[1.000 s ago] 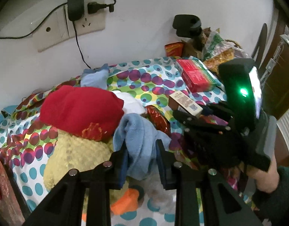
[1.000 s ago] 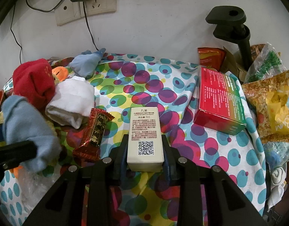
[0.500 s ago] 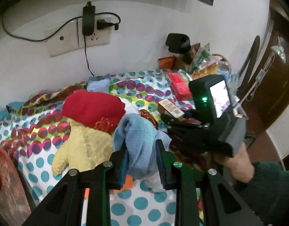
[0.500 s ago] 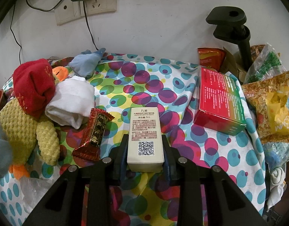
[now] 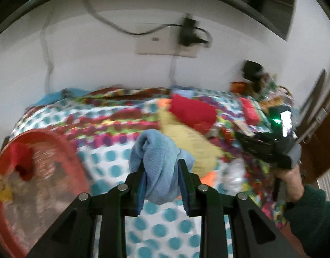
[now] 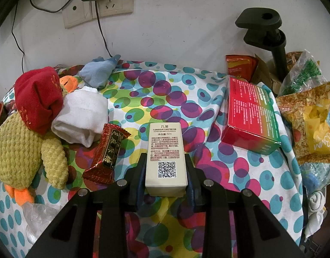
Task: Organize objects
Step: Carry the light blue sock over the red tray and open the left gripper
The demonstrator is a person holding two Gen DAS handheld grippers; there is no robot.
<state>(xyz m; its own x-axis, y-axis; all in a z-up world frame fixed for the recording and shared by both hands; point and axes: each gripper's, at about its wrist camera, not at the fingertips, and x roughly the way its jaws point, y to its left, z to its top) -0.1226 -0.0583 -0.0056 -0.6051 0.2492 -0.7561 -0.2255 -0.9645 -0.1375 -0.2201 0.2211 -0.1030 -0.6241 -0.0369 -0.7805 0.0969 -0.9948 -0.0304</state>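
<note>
Blue cloth [image 5: 158,163] pinched in left tool [image 5: 161,180]; cream box [image 6: 166,161] clamped in right tool [image 6: 166,179].

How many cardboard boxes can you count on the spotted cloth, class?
2: a cream box clamped in the right hand-held gripper, and a red box lying at right. Others may be hidden.

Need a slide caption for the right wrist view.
Right hand-held gripper shut on a cream QR-code box over the polka-dot cloth, beside a red candy wrapper.
</note>
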